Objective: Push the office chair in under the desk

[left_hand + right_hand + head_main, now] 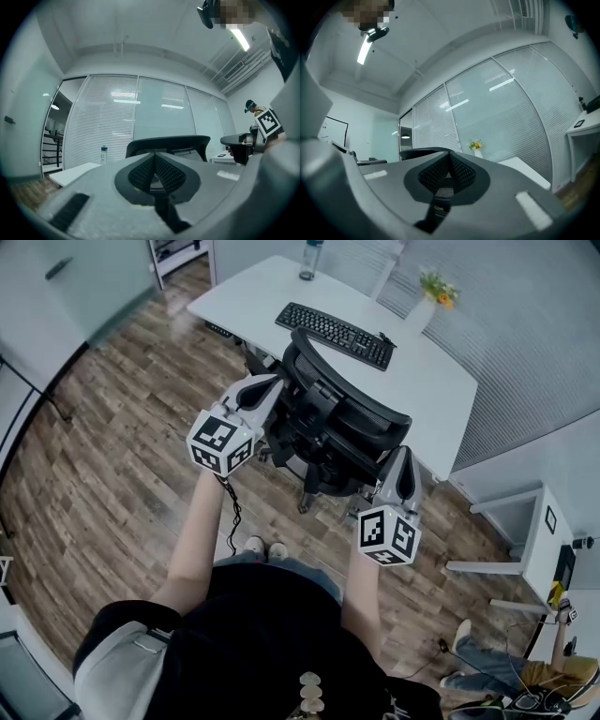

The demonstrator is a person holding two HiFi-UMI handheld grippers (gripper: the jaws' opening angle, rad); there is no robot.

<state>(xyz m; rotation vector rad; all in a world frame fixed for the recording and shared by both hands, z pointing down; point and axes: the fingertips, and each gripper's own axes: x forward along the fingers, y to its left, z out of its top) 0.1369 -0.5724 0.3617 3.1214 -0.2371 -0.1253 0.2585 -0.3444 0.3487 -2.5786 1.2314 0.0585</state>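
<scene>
Closed on nothing, the left tongs (267, 388) and right tongs (402, 460) flank the office chair (342, 423), parked at the near edge of the surface (441, 381); an uneven shove could swivel it against that edge.

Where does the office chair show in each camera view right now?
Head view: office chair at centre, in front of the white desk.
Left gripper view: its black top edge at centre, just above the jaws.
Right gripper view: black top edge left of centre.
Shared landmark: the white desk, low left and low right in the gripper views.
</scene>
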